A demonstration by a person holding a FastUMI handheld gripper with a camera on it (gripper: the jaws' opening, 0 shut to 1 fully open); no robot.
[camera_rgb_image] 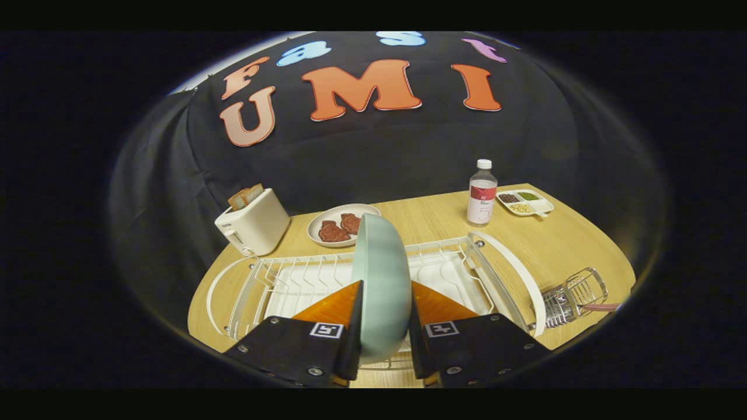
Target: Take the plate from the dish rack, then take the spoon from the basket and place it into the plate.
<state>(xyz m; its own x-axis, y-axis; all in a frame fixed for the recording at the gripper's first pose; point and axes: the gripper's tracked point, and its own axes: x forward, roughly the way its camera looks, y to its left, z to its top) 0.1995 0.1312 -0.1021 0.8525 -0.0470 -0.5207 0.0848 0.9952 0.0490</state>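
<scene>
The hand-held gripper [382,326] clamps the pale green round plate [382,280] upright on edge over the white wire dish rack [280,280], with the wire basket [575,297] at the wooden desk's [572,245] near right edge.

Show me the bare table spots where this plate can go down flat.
The claw is shut on the pale green plate, held on edge over the dish rack. Free wood lies between the rack's right end and the divided snack tray, and between the bottle and the meat plate. Crowded: the toaster corner and the wire basket.
</scene>
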